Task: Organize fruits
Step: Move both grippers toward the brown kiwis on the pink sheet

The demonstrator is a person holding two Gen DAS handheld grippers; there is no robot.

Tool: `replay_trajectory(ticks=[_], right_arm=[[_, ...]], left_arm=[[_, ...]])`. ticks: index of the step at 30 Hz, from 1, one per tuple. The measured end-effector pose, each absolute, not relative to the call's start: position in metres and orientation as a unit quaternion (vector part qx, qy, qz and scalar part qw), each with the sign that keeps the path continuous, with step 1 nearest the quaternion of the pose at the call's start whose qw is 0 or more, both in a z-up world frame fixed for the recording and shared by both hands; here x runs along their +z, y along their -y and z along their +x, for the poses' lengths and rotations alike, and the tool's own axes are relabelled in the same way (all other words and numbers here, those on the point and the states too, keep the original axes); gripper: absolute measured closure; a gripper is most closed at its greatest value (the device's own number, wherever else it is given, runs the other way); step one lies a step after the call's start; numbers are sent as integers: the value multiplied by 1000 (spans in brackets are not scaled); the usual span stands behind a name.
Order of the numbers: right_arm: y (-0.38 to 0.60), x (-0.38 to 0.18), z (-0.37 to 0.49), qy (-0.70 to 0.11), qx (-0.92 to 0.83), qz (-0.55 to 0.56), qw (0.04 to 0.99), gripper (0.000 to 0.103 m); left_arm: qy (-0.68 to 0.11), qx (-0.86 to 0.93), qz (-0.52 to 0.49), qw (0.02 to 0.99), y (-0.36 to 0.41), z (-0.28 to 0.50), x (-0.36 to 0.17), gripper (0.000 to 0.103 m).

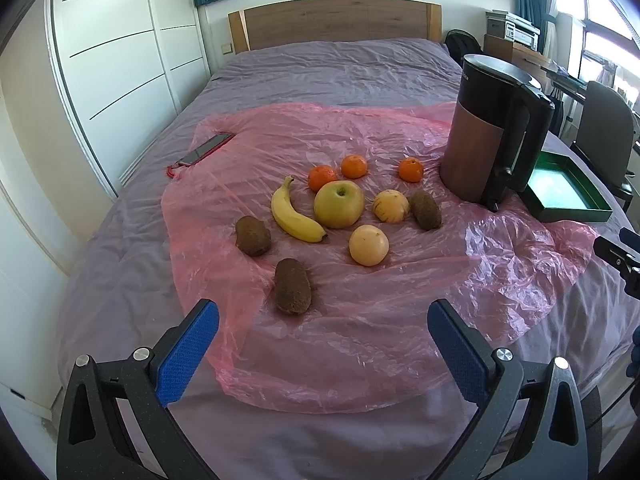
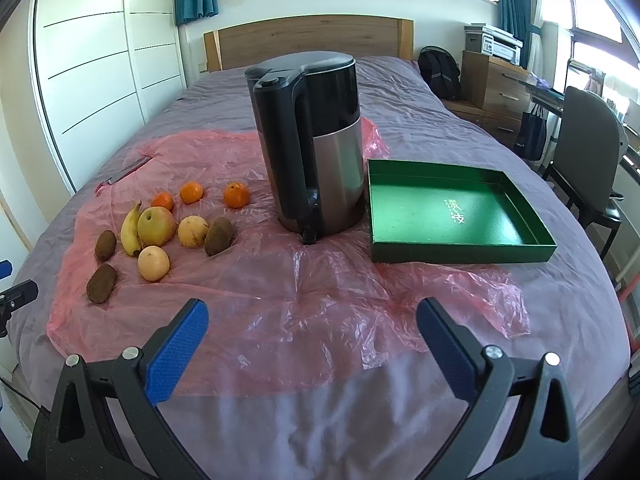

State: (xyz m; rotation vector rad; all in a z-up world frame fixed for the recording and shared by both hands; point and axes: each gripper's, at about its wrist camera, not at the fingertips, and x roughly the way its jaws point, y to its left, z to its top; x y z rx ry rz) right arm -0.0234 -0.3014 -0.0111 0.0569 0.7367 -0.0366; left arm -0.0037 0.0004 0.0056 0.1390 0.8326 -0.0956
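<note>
Fruit lies on a pink plastic sheet (image 1: 360, 320) spread over a bed. There is a banana (image 1: 292, 214), a green-yellow apple (image 1: 339, 204), three tangerines (image 1: 354, 166), two pale yellow round fruits (image 1: 368, 245) and three brown kiwis (image 1: 292, 286). An empty green box (image 2: 452, 210) sits right of a kettle (image 2: 316, 148). My left gripper (image 1: 323, 322) is open just short of the nearest kiwi, holding nothing. Over bare sheet near the bed's front, my right gripper (image 2: 312, 320) is open and holds nothing. The same fruit cluster (image 2: 160, 224) appears at the left in the right wrist view.
A phone (image 1: 206, 149) lies at the sheet's far left corner. A white wardrobe (image 1: 112, 60) runs along the bed's left side. To the right stand a chair (image 2: 588, 160), a desk and a wooden dresser (image 2: 492, 88). The headboard (image 1: 336, 24) closes the far end.
</note>
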Motion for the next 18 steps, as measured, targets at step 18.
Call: replay_trajectory(ticks=[18], right_arm=[[287, -16, -16, -366, -19, 10, 930, 0]], left_arm=[[-426, -32, 63, 902, -15, 11, -14, 1]])
